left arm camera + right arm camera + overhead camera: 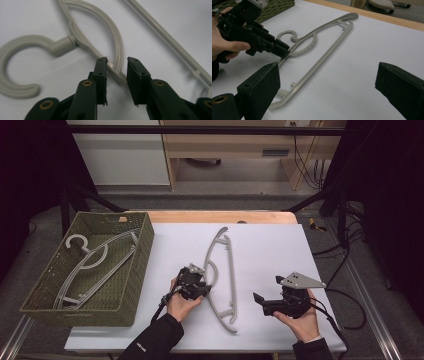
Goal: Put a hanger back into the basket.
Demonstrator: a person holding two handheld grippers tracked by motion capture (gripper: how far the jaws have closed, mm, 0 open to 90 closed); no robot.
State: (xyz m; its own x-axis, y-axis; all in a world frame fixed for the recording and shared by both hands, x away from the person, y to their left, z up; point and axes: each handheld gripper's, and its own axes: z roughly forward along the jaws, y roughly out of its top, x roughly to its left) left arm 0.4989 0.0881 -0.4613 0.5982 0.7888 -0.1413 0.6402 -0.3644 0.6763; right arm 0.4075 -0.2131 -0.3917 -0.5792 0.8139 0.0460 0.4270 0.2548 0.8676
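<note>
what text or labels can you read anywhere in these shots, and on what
No text can be read.
A small pale mark on the person's left sleeve in the high view: too small and blurred to read.
A dark plate on the wooden cabinet behind the table: no legible characters.
The hanger on the table, the green basket and both hand-held grippers carry no visible lettering.

Black two-jaw left gripper (192, 284) with brass-ringed screw holes; black right gripper (270, 304) topped by grey three-cornered plate; trailing black cables; dark sleeves, white cuff edge.
</note>
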